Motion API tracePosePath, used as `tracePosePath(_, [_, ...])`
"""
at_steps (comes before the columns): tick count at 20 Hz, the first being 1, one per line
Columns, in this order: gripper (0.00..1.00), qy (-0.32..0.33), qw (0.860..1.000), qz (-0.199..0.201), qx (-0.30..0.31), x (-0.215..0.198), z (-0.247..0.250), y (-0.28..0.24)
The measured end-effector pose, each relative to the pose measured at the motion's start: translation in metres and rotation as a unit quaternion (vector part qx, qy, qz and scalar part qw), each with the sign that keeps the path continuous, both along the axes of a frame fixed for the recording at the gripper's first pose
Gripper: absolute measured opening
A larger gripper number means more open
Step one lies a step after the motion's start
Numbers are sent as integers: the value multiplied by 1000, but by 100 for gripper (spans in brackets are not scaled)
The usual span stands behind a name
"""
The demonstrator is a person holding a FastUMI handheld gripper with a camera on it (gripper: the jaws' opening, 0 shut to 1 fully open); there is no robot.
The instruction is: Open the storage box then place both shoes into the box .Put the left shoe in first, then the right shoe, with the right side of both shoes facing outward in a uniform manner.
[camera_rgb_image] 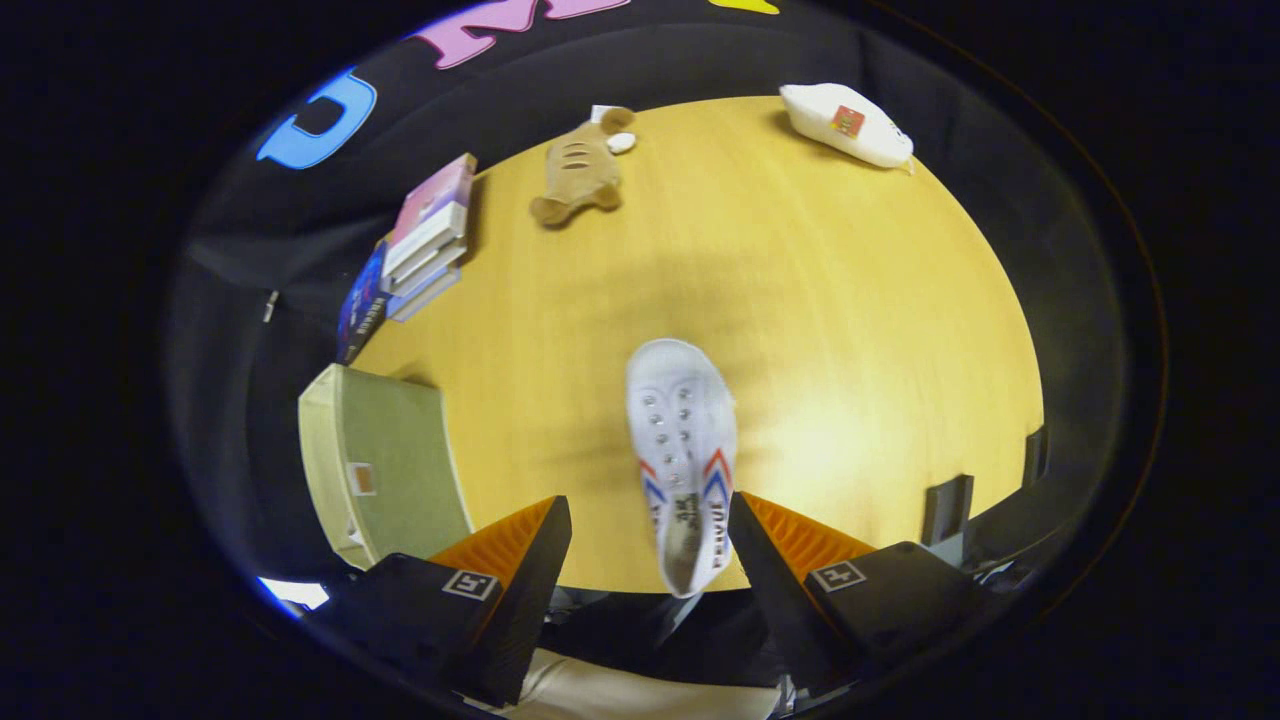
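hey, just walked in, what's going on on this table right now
A hand-held gripper hovers over a wooden table, fingers spread wide, with a white shoe between them; contact isn't clear. The green storage box sits off to the left. A second white shoe, a plush toy and stacked books lie beyond.

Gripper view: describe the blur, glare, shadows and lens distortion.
Gripper view: fisheye bends the wooden table edge into a curve; a bright glare patch sits on the wood right of the white sneaker; soft shadows cross the table beyond it; the sneaker looks slightly motion-blurred; the open claw flanks its heel.
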State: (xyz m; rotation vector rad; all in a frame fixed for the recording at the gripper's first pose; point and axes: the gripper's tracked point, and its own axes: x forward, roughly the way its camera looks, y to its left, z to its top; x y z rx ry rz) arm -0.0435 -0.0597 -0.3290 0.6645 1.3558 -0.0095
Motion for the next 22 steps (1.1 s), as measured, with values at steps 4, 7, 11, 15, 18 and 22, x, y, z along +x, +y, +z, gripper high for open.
tracePosePath(4, [95, 27, 999, 8, -21, -13, -48, -17])
tracePosePath(7, [95, 39, 999, 19, -19, -11, -73, -13])
tracePosePath(11, [93, 46, 998, 43, -1, -7, -87, 4])
tracePosePath(15, [93, 46, 996, 70, 1, -4, -98, 14])
tracePosePath(18, [86, 41, 996, 74, 10, 3, -106, 23])
tracePosePath(22, [44, 61, 995, 69, 25, 2, -102, 21])
